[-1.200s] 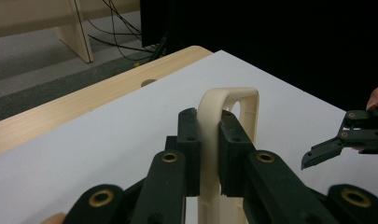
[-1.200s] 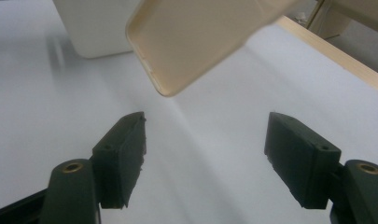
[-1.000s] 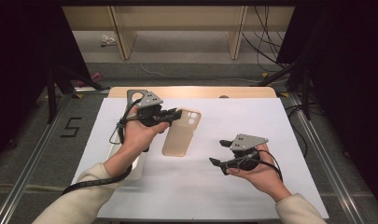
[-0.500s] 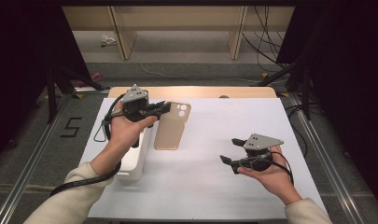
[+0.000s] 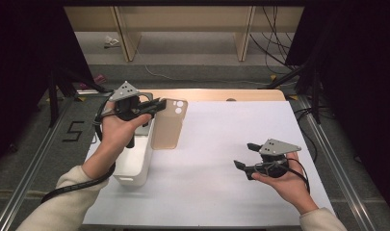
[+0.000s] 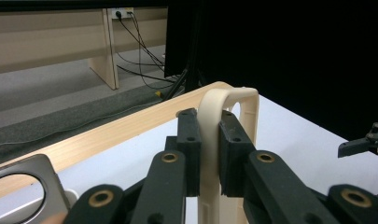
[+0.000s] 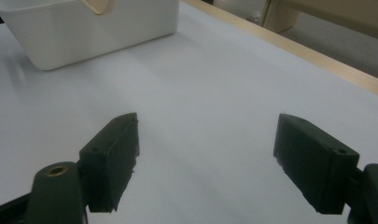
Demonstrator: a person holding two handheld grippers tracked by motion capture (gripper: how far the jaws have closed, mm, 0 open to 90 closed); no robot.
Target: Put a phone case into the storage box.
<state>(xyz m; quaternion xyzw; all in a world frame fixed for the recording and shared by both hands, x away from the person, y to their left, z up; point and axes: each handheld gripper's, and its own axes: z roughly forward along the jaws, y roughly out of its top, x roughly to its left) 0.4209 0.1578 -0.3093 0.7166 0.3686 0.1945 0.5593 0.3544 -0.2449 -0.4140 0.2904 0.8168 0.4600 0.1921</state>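
A beige phone case with camera holes at its top hangs in the air at the table's left, beside a white bin. My left gripper is shut on the case's upper edge. In the left gripper view the case stands pinched between the black pads. My right gripper hovers low over the table's right part, open with nothing between its jaws. The right gripper view shows its two pads spread wide over the white surface, with the bin far ahead.
The table has a white top and a wooden far edge. The white bin stands near the left edge, under my left forearm. Cables and wooden furniture legs lie on the floor beyond the table.
My left gripper carried the phone case leftward and toward the white bin. My right gripper drifted right and closer to the near edge, still open.
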